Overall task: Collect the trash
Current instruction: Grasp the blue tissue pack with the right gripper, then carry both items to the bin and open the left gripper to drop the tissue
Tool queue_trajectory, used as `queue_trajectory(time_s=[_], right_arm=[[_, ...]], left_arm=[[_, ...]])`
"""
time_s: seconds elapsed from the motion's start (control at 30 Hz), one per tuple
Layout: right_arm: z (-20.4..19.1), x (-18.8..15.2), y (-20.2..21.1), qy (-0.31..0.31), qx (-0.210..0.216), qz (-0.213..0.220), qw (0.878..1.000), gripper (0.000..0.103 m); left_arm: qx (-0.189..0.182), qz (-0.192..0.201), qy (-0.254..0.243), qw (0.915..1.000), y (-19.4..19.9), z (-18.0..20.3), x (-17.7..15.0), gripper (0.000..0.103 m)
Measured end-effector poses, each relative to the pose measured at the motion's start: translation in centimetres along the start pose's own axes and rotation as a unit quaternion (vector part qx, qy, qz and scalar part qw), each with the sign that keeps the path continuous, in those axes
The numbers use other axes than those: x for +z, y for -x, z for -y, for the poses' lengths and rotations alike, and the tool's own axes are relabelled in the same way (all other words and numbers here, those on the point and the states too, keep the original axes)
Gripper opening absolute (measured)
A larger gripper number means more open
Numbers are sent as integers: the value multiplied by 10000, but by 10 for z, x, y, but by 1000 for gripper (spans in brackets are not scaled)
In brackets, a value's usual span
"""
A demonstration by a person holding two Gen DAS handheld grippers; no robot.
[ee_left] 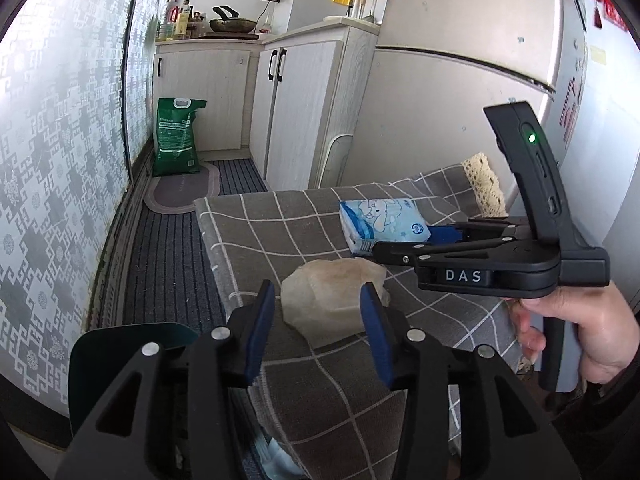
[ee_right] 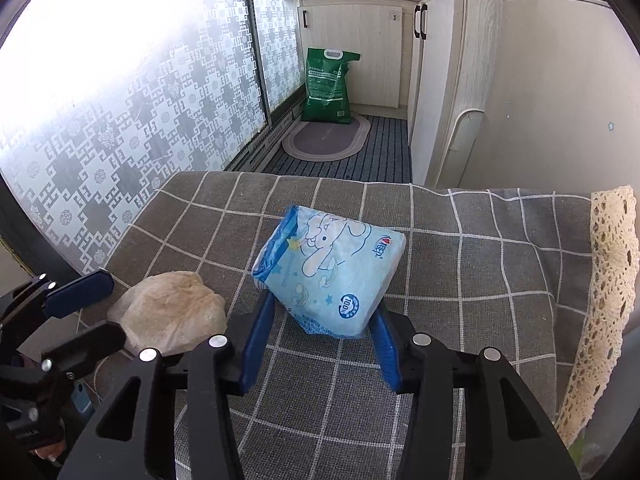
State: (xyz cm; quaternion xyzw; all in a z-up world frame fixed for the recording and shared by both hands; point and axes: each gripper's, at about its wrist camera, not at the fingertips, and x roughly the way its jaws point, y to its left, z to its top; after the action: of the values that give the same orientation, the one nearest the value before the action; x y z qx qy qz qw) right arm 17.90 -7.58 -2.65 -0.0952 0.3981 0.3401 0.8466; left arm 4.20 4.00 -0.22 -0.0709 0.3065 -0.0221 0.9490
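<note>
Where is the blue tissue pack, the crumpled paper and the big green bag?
blue tissue pack (ee_right: 332,276), right wrist view, middle of its printed front.
crumpled paper (ee_left: 332,300), left wrist view, middle of the wad.
green bag (ee_right: 328,88), right wrist view, its front panel.

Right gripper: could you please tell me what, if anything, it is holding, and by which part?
The right gripper holds the blue tissue pack by its near short end, pads on either side; the pack tilts up from the checked cloth.

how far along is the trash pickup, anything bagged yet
Nothing visibly collected yet. In hand: the right gripper clamps the blue tissue pack, tilted up off the checked cloth. Left to do: the crumpled wrapper lies on the cloth between the open left gripper fingers, ungripped.
</note>
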Motion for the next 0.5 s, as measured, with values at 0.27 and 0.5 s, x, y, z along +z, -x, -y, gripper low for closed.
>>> queue_trajectory(time_s=[0.27, 0.5], right_arm=[[25, 0, 0, -666, 598, 14, 9960, 35], [27, 1, -1, -728, 718, 26, 9948, 10]], left_arm=[[272, -245, -76, 9993, -19, 2, 1, 15], [216, -67, -148, 9996, -14, 4, -1, 4]])
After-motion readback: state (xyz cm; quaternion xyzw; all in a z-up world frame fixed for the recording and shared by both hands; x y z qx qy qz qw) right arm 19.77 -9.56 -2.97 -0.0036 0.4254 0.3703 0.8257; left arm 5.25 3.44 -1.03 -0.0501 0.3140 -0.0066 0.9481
